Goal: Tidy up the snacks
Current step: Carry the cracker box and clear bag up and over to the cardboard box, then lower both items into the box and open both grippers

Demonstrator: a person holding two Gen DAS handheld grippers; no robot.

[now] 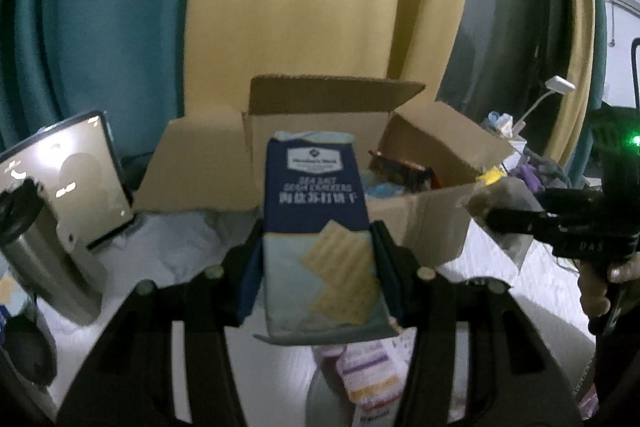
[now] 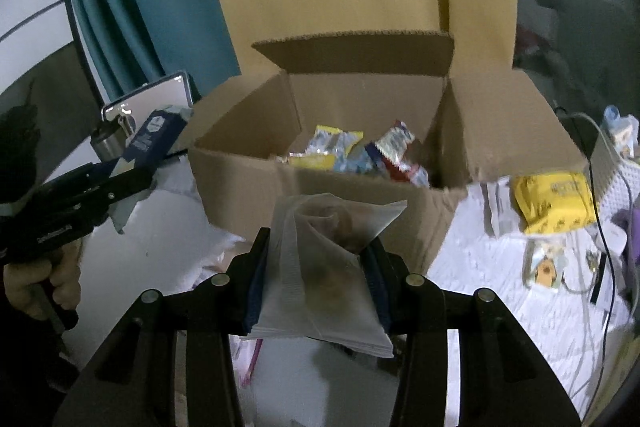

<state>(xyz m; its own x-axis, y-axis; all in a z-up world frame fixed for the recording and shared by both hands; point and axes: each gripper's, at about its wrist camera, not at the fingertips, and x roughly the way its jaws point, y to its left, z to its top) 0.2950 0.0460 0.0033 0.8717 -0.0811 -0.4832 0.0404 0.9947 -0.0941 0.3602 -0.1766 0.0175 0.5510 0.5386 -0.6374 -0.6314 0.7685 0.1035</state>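
Both grippers carry a snack toward the open cardboard box (image 2: 320,183), whose flaps are folded out so the top stays clear for dropping things in. Several wrapped snacks (image 2: 352,151) already lie at its bottom, so the sorting looks partly done.

The left gripper (image 1: 316,259) is clamped on a blue cracker pack (image 1: 318,227) — the fingers press its two long sides around the lower half, and the pack stands upright between them, its top reaching forward toward the box's near wall. Held this way, label up and clear of the counter (image 1: 160,267), it can probably go in end-first.

The right gripper (image 2: 320,267) is closed on a translucent pouch (image 2: 328,259) with something brown inside. The fingers pinch its lower part from both sides, and the soft top fans out above them, just short of the box's front edge. The pouch looks limp, so a grip low on the body keeps it from folding away.

A yellow packet (image 2: 554,203) lies on the counter to the right of the box — likely not yet sorted.
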